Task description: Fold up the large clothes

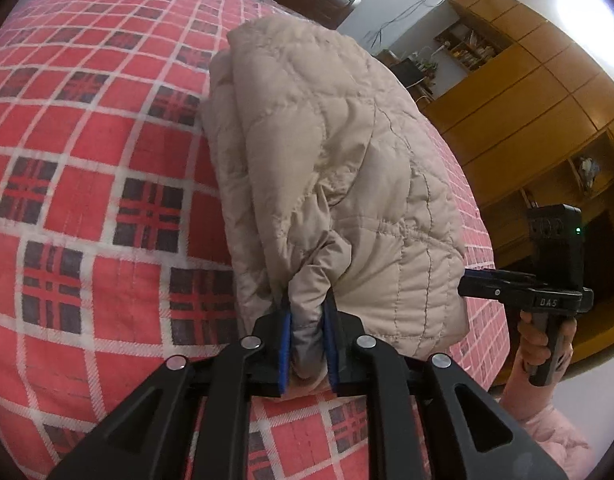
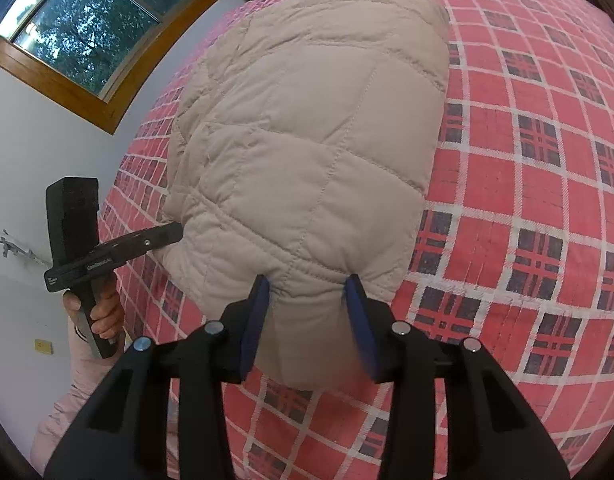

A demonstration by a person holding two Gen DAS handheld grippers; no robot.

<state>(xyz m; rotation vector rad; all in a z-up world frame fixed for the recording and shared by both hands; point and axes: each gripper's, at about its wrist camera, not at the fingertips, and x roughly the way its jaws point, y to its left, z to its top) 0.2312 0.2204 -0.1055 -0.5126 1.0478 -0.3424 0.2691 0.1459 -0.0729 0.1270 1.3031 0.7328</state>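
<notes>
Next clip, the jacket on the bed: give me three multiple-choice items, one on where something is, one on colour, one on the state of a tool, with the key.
1. Where does the quilted jacket lie?
A. on the plaid bedspread
B. on the floor
C. on a wooden shelf

2. What colour are the pads of the right tool?
A. red
B. blue
C. white

3. What is the state of the left tool?
A. open, away from the cloth
B. shut on nothing
C. shut on a bunched bit of the jacket

Key:
1 A, since the red and white plaid bedspread surrounds the beige jacket in both views.
2 B, since both fingers show blue pads in the right wrist view.
3 C, since in the left wrist view grey-beige cloth is pinched tight between its pads; the right tool also has the jacket's edge between its fingers.
</notes>
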